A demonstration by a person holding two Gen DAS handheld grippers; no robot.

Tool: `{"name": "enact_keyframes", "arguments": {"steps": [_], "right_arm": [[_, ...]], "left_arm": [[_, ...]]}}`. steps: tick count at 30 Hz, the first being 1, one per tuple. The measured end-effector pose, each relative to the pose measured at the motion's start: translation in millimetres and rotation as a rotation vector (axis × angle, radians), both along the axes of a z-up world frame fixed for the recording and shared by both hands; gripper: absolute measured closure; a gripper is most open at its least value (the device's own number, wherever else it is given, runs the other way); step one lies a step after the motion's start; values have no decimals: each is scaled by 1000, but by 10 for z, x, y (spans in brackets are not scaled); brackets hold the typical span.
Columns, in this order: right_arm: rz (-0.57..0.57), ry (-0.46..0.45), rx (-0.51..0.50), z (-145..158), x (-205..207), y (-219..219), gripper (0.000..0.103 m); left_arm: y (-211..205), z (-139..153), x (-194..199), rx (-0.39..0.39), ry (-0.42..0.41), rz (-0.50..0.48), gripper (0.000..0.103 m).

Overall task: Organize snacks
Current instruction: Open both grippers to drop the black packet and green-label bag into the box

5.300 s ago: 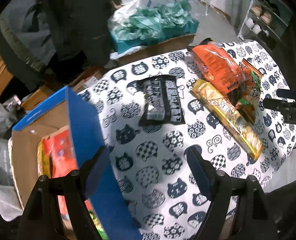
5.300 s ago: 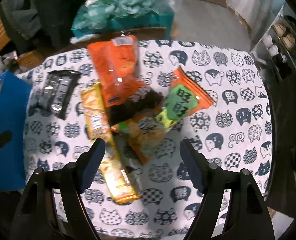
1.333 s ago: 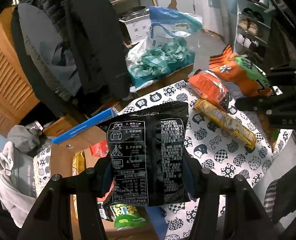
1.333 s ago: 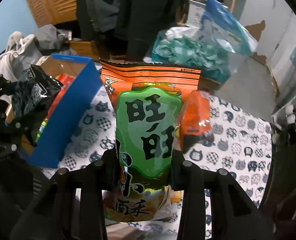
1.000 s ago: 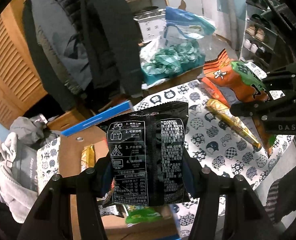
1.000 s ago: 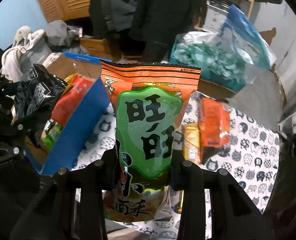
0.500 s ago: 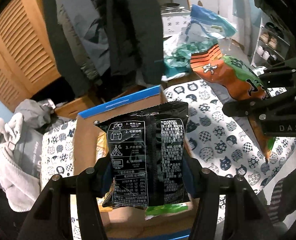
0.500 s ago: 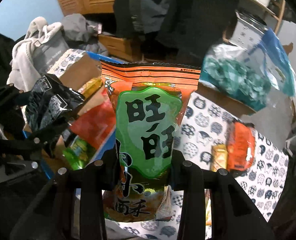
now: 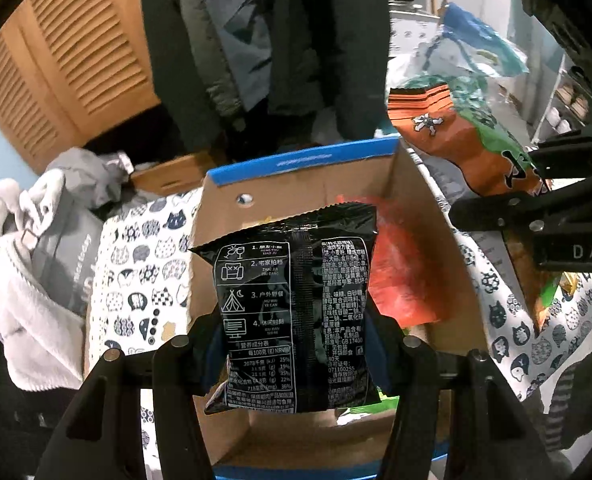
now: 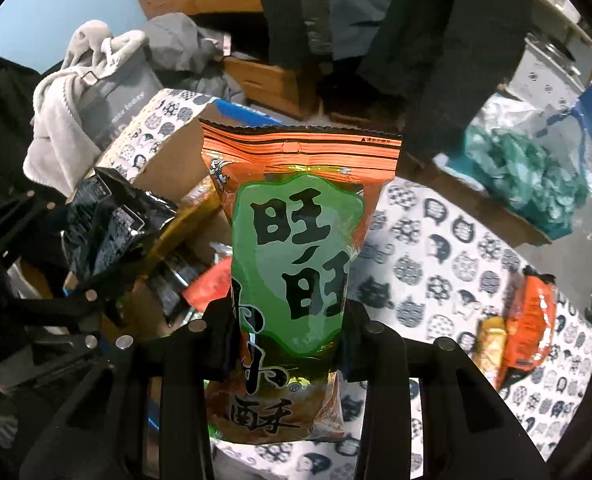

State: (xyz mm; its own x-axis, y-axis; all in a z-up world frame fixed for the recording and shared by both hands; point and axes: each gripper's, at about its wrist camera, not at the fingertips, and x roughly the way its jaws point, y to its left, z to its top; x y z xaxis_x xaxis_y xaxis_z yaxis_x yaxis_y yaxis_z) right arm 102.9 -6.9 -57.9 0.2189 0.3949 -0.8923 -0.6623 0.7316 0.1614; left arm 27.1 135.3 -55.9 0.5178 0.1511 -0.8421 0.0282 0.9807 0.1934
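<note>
Left hand-held gripper [image 9: 292, 344]: clamped on black snack packet [image 9: 292, 312], above cardboard box [image 9: 296, 184]. Right hand-held gripper [image 10: 284, 340]: clamped on orange-green snack bag [image 10: 296, 264], beside box.

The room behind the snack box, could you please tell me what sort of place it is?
Probably a cluttered room in a home: coats hang by a slatted wooden door, and a cat-print cloth covers the table under the cardboard box.
</note>
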Motion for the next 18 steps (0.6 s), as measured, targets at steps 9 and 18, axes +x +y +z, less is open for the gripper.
{"name": "enact_keyframes", "arguments": {"steps": [9, 18], "right_arm": [[34, 41, -4, -131, -7, 371, 66], [36, 13, 22, -26, -23, 446, 37]], "left_arm": [[255, -97, 13, 12, 29, 51, 44], [385, -66, 19, 15, 29, 118, 25]]}}
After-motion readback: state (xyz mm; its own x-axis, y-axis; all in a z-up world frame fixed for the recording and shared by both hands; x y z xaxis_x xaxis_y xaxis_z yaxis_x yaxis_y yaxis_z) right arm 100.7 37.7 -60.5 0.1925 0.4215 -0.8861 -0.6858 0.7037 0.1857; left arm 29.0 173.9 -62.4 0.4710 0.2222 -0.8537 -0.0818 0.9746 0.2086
